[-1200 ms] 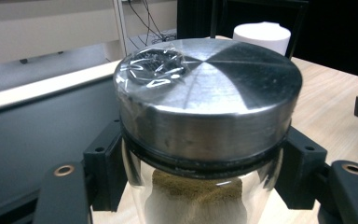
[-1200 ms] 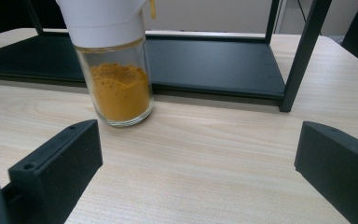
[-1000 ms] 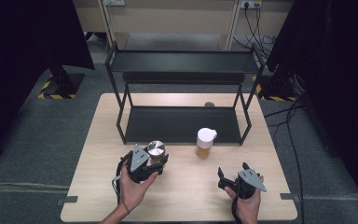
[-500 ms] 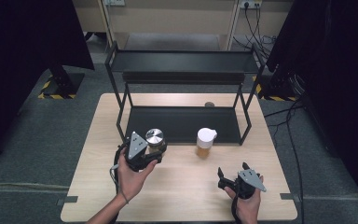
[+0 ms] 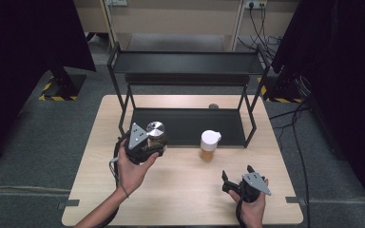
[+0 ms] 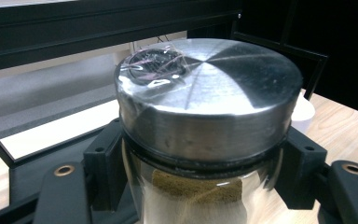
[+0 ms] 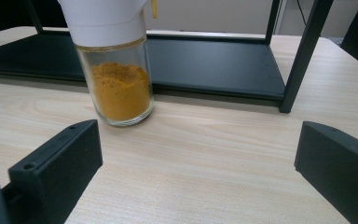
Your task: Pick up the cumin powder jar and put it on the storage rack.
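Left tongs clamped around unlabelled steel-lidded glass jar; right tongs spread wide, near turmeric-coloured jar.

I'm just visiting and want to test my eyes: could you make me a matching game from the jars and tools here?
Things:
1. steel-lidded jar
2. white-capped jar
3. right gripper
4. black rack

States:
A. open, near the table's front edge
B. standing on the table, holding orange powder
C. clamped in the left gripper
D. at the back, shelves bare

Pairs: 1-C, 2-B, 3-A, 4-D
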